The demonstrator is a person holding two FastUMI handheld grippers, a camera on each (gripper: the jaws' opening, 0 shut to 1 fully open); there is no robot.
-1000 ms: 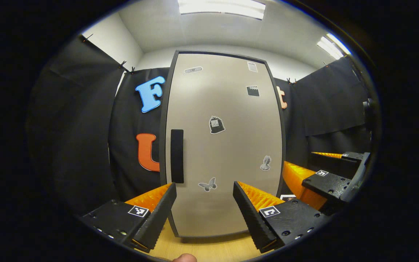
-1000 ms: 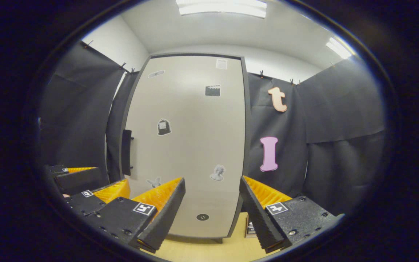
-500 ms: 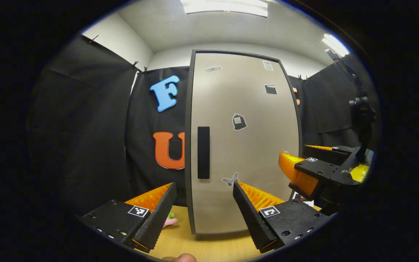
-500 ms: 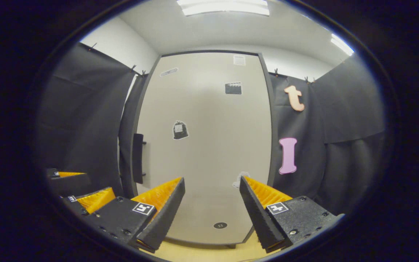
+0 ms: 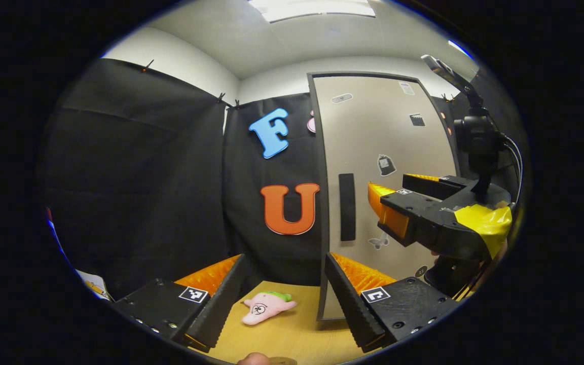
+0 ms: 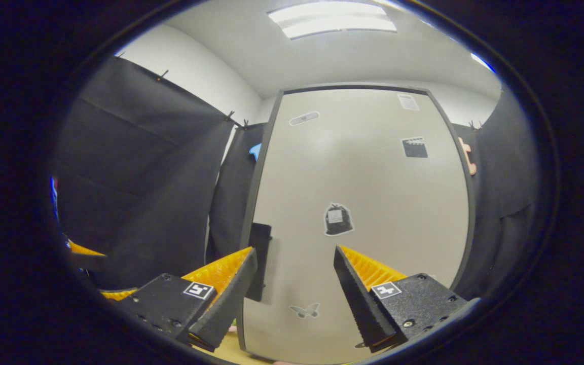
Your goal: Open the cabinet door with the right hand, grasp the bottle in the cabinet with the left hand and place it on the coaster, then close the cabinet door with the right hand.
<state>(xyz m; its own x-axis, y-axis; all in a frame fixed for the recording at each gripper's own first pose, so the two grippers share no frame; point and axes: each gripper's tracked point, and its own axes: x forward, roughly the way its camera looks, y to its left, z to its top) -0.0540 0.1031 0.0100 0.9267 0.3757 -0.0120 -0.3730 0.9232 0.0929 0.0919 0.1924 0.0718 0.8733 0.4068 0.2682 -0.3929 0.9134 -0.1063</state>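
Right hand-held gripper (image 6: 294, 299) is spread open and empty near the handle (image 6: 260, 261) of the cabinet door (image 6: 373, 203), which is shut. Left hand-held gripper (image 5: 284, 299), also open, hangs over the counter (image 5: 292, 337). Every step remains; bottle hidden behind the door.

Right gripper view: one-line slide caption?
Open right gripper faces the shut cabinet door, near its dark handle.
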